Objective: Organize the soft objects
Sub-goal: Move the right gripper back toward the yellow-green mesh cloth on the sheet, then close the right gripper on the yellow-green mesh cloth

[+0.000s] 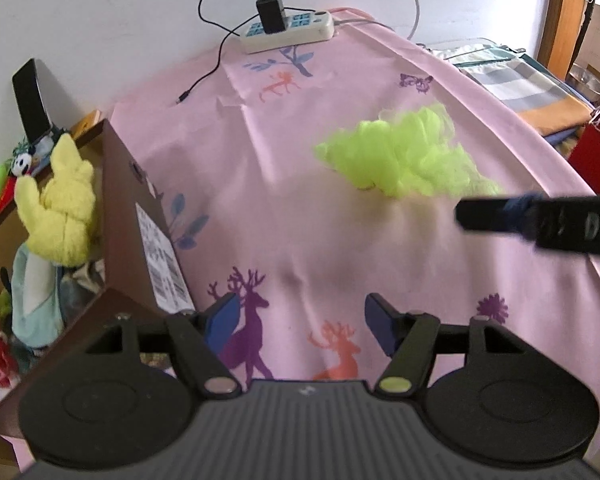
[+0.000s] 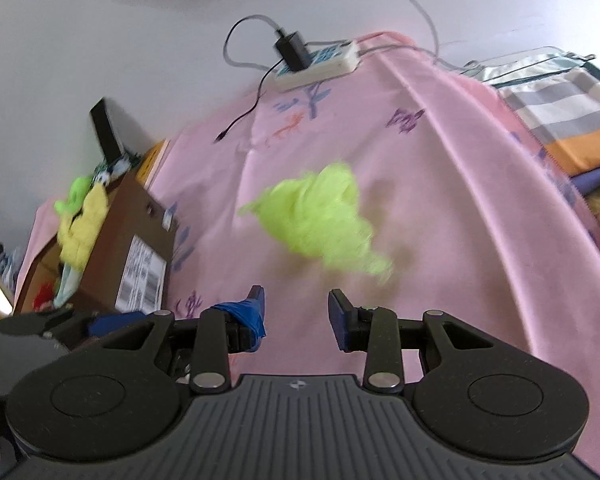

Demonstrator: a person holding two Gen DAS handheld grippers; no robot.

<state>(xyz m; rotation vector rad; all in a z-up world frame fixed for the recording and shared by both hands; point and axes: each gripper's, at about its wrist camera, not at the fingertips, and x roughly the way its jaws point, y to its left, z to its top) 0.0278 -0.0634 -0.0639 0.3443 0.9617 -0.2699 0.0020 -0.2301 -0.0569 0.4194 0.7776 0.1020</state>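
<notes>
On the pink deer-print bench (image 1: 284, 184) the neon green mesh puff (image 1: 404, 152) is lying loose, well right of the toy-filled cardboard box (image 1: 140, 208), while both left tongs (image 1: 300, 320) and right tongs (image 2: 296, 312) are hovering apart and empty, risking snagging only stray netting.

Bright daylight, motion blur, fisheye warp

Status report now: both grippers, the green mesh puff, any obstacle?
Left gripper open, empty. Right gripper open, empty. Green mesh puff loose on pink cloth, ahead of right gripper. Nothing between.
</notes>
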